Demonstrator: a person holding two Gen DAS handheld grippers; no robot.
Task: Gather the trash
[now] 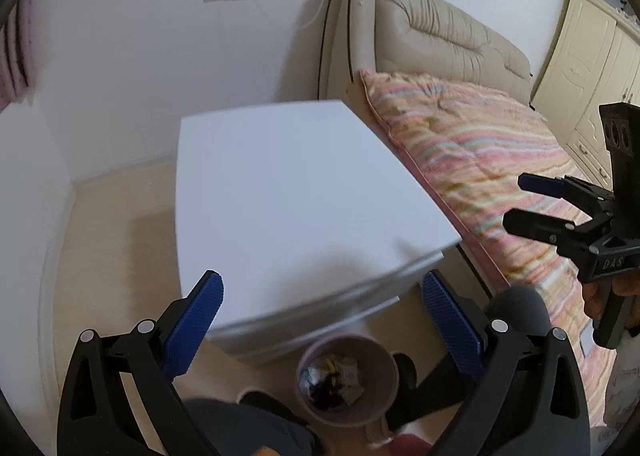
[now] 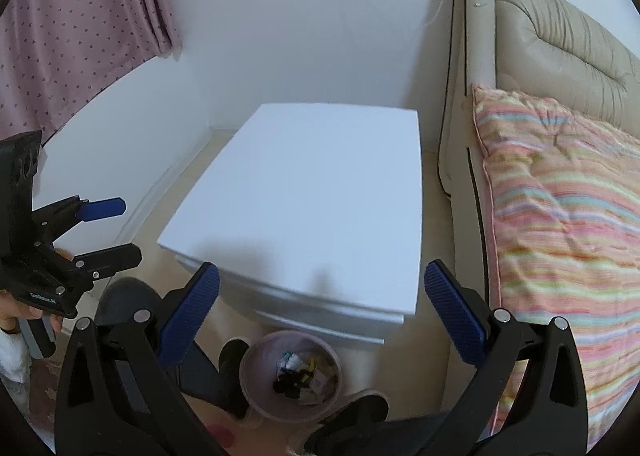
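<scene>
Both tongs stand spread wide with nothing between their blue ribbed pads: the left gripper (image 1: 322, 322) and the right gripper (image 2: 322, 314) each hang above the front edge of a white bedside cabinet (image 2: 304, 199), angled down toward the floor. Below and between the fingers of each sits the round pink waste bin (image 2: 256, 360), upright on the pale floor (image 1: 116, 215) just in front of the cabinet, mouth facing up, so it has no long axis to speak of. Its wall looks smooth; inside lies a jumble of crumpled trash (image 2: 302, 376), white, black and a bit of yellow. Black shoes (image 2: 230, 356) flank the bin. Right of the cabinet is a padded beige headboard (image 2: 560, 43) and a soft quilt (image 2: 560, 215) striped in pink, yellow and green.
</scene>
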